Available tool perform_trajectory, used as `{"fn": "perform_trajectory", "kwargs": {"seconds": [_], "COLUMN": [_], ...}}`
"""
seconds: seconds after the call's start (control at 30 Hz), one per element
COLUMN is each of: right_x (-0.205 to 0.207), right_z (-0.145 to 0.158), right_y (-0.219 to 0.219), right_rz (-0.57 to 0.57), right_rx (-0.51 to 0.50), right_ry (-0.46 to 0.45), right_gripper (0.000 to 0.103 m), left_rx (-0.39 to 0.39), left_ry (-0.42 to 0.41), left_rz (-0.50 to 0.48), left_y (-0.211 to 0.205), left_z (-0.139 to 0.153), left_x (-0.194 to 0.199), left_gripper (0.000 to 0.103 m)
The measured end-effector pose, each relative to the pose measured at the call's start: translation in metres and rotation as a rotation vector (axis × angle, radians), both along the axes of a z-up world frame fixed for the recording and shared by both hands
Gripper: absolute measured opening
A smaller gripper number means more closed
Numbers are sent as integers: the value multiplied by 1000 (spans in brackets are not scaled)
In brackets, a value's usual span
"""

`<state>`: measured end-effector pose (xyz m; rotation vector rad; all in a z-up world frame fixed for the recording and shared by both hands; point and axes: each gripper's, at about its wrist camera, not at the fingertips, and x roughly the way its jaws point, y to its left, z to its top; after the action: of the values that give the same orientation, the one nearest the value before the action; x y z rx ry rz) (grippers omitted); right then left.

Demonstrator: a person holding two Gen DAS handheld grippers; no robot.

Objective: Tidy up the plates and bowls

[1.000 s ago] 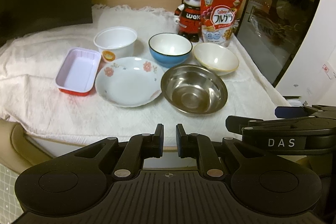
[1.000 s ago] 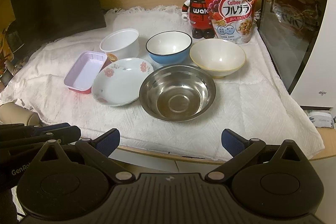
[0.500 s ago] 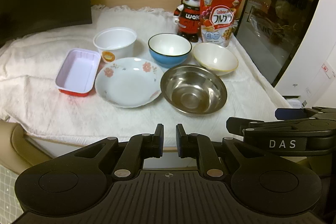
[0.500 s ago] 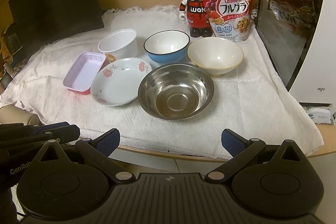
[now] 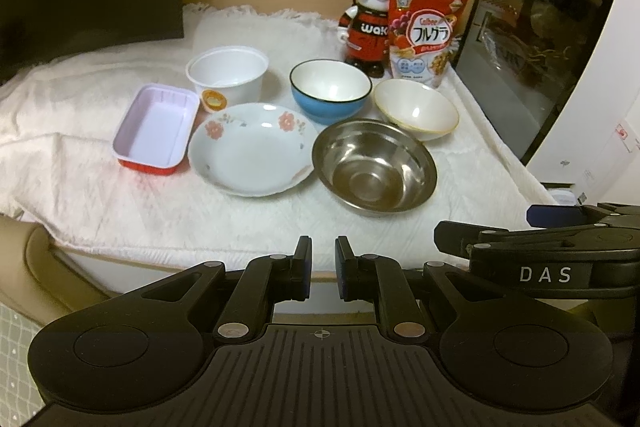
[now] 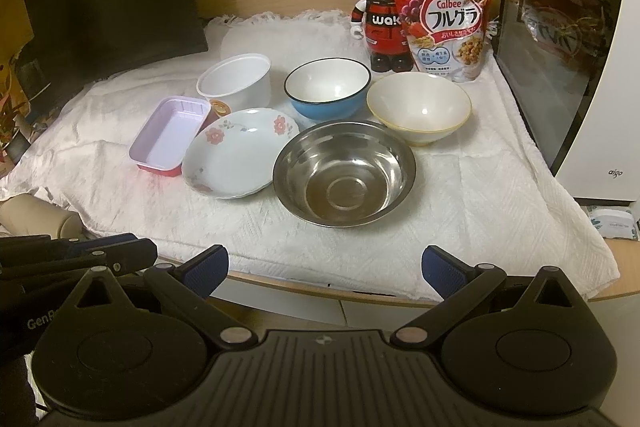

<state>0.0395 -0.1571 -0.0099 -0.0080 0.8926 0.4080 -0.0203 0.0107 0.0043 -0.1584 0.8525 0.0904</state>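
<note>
Nothing moved: steel bowl beyond both tongs.

Low in frame, the left gripper has its jaws nearly together, the right gripper spread wide

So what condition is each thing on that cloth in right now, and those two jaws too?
Steel bowl: upright, empty.
Blue bowl: upright, empty.
Cream bowl: upright, empty.
Flowered plate: face up, empty.
White cup: upright, empty.
Pink tray: face up, empty.
Cereal bag: standing.
Left gripper: shut, empty.
Right gripper: open, empty.
</note>
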Motion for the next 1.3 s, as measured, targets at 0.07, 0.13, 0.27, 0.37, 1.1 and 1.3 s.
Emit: {"fn": "perform_trajectory", "kwargs": {"seconds": [0.07, 0.13, 0.27, 0.37, 1.1, 1.3], "right_x": [-1, -1, -2, -2, 45, 85], "right_z": [0, 1, 2, 2, -16, -46], "right_y": [0, -1, -1, -1, -14, -5], "right_rz": [1, 2, 4, 3, -156, -245], "right_rx": [-3, -4, -6, -5, 167, 195], "right_ry": [-1, -4, -5, -5, -63, 38], "right_gripper": [103, 103, 103, 103, 103, 103], "left_rx": [-4, -6, -5, -5, -188, -313], "left_ry": [2, 2, 2, 2, -27, 62], "left_rz": [5, 8, 7, 6, -35, -160], "left_y": [1, 1, 1, 1, 50, 82], "left_z": [0, -1, -1, -2, -34, -65], "left_x": [0, 0, 0, 0, 66, 112], "left_gripper": [15, 15, 15, 15, 16, 16]}}
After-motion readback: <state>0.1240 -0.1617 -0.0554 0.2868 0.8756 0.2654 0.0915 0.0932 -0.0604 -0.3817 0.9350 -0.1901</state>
